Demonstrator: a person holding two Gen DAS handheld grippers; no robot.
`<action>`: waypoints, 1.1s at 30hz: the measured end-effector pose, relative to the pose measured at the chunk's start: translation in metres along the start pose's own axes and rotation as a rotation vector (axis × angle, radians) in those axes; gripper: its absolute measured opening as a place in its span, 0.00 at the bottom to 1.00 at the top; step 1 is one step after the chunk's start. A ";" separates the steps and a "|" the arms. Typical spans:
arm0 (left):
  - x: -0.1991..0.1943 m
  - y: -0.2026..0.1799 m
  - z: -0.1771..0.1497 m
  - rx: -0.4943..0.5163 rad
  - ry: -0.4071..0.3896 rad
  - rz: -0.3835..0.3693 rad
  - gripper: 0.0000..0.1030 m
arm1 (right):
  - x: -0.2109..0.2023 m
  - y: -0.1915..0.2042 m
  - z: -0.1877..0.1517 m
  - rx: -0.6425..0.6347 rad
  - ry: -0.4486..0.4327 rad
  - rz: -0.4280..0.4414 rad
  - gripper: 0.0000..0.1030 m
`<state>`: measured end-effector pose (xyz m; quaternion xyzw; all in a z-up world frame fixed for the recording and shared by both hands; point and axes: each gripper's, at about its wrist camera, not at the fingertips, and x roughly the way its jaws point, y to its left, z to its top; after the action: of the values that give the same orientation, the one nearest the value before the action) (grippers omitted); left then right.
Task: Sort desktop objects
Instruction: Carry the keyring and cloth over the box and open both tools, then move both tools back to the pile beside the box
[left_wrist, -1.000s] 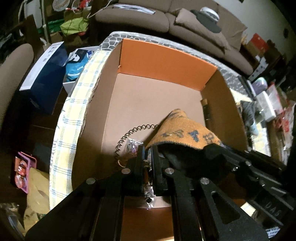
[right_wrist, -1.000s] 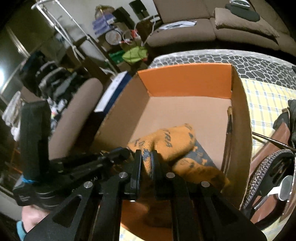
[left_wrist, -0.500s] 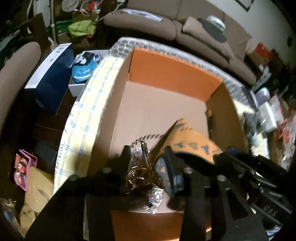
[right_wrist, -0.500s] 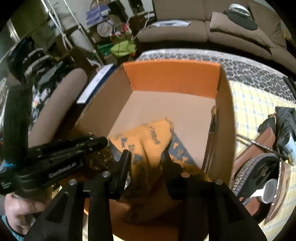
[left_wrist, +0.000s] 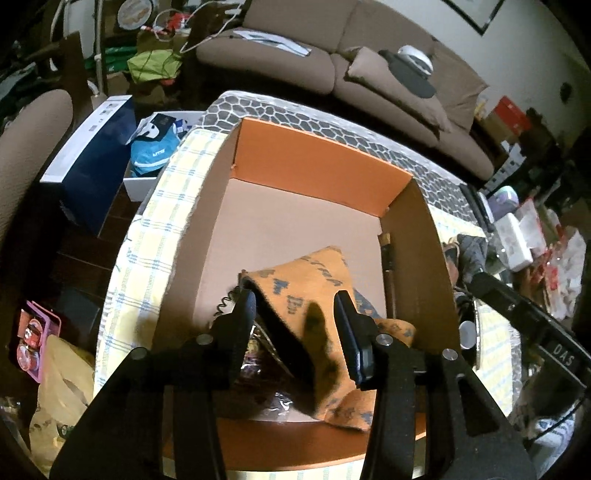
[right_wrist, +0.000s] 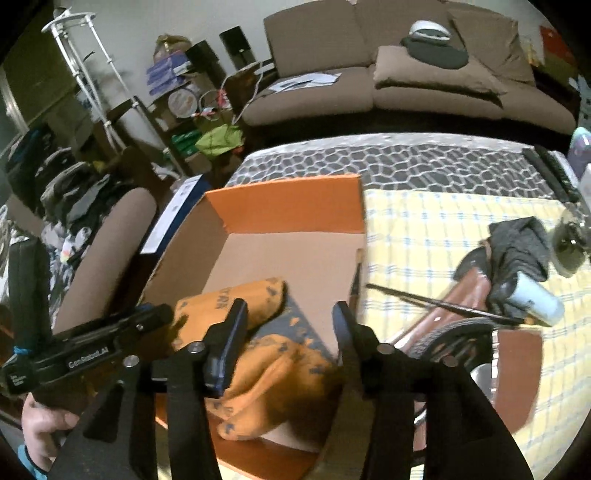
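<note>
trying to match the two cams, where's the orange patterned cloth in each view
Left wrist: the orange cloth is lower centre, inside the cardboard box, behind the open left gripper.
Right wrist: cloth at lower centre-left, behind the open right gripper.
Shared landmark: the box's orange far wall.

Left gripper (left_wrist: 299, 314) hangs over the orange box (left_wrist: 317, 171), jaws apart. Orange printed cloth (left_wrist: 314, 269) lies inside (near-right corner), coiled cord (left_wrist: 225, 302) beside it.
</note>
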<state>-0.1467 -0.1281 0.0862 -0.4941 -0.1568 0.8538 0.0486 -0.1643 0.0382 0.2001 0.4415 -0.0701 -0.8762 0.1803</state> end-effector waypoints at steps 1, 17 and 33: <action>0.000 -0.003 0.000 0.003 -0.001 -0.003 0.42 | -0.003 -0.003 0.000 -0.001 -0.008 -0.014 0.59; 0.011 -0.085 -0.014 0.097 0.018 -0.110 0.81 | -0.036 -0.080 -0.006 0.069 -0.035 -0.128 0.82; 0.026 -0.180 -0.045 0.246 0.042 -0.222 1.00 | -0.075 -0.166 -0.026 0.166 -0.096 -0.215 0.92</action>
<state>-0.1342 0.0588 0.1004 -0.4820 -0.1037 0.8453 0.2061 -0.1448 0.2211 0.1932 0.4177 -0.1033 -0.9016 0.0446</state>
